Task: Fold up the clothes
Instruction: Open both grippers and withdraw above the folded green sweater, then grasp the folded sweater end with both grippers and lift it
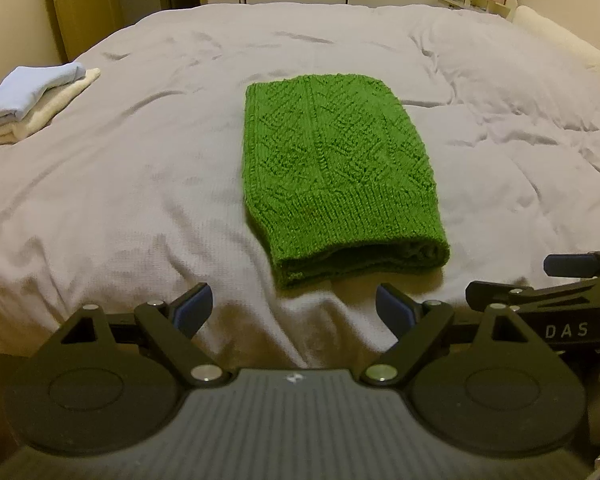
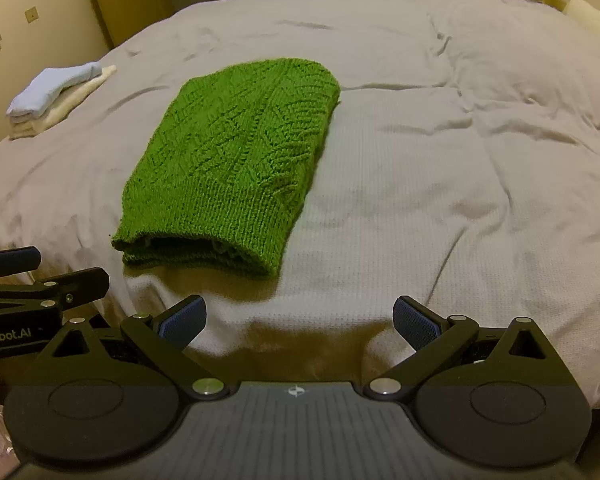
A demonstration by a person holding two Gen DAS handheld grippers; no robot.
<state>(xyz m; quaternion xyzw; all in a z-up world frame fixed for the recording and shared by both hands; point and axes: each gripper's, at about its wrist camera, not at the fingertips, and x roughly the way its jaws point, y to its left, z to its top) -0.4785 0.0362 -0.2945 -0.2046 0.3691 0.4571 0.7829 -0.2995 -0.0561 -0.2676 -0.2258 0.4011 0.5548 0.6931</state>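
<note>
A green knitted garment (image 1: 332, 168) lies folded into a thick oblong on the grey bed cover, its layered end toward me; in the right wrist view it (image 2: 236, 168) sits left of centre. My left gripper (image 1: 294, 306) hovers just short of that near end, open, with nothing between its blue pads. My right gripper (image 2: 298, 316) is also open and empty, a little to the right of the garment's near corner. Each gripper's fingers show at the edge of the other's view.
A small stack of folded clothes (image 1: 32, 100), light blue on cream, rests near the bed's left edge (image 2: 56, 96). The grey cover (image 1: 140, 184) is rumpled, with a pillow (image 1: 556, 36) at the far right. A door and wardrobe stand behind the bed.
</note>
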